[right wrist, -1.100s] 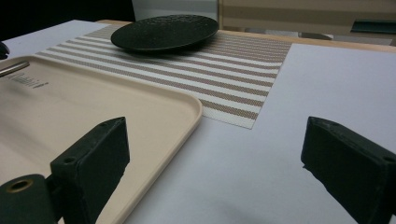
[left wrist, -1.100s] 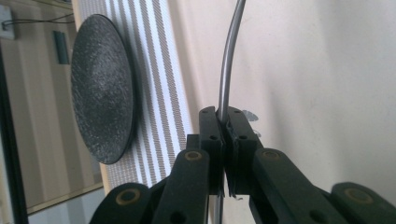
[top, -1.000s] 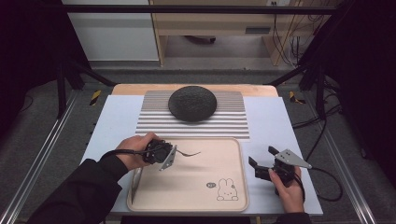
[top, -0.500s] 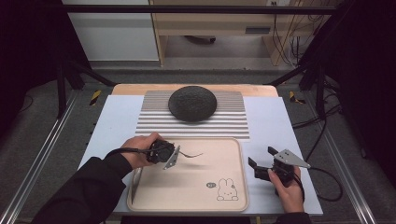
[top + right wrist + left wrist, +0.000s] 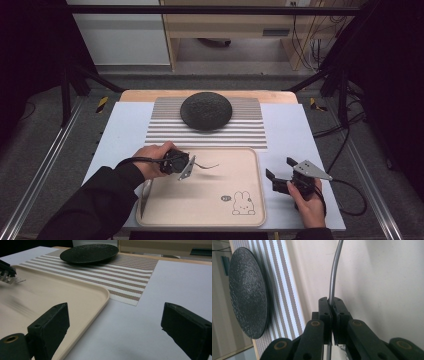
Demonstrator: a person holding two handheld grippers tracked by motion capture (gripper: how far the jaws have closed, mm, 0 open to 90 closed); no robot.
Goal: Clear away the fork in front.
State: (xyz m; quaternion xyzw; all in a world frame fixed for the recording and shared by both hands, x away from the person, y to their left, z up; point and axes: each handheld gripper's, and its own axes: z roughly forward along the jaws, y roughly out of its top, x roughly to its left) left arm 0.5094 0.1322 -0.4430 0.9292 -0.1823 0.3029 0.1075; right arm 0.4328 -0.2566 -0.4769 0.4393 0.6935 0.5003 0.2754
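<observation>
One table (image 5: 320, 150) carries everything, its top covered in pale sheet; one striped mat (image 5: 205, 134) lies across the far middle of it, and one beige tray (image 5: 210, 200) with a small rabbit drawing near its front right corner sits just in front of the mat, their edges close together; one dark, rough-surfaced round plate (image 5: 206, 110) rests on the mat's far half, well apart from the tray.

Two grippers are in use, one in each of the person's hands; the left gripper (image 5: 186, 165) hangs over the tray's far left part, its jaws pressed together on the handle of one thin metal utensil (image 5: 205, 165); from the high view the utensil sticks out to the right from the jaws, above the tray and casting a shadow on it; in the left gripper view the handle (image 5: 332, 285) runs as a curved grey rod straight up from between the closed pads, with the tray behind it and the plate (image 5: 247, 292) and mat (image 5: 284, 290) off to one side; which kind of utensil it is I cannot tell.

The right gripper (image 5: 280, 175) sits on the bare table just right of the tray, jaws spread wide with nothing between them; its own view looks across the tray's corner (image 5: 82, 300) toward the plate (image 5: 88, 252).
</observation>
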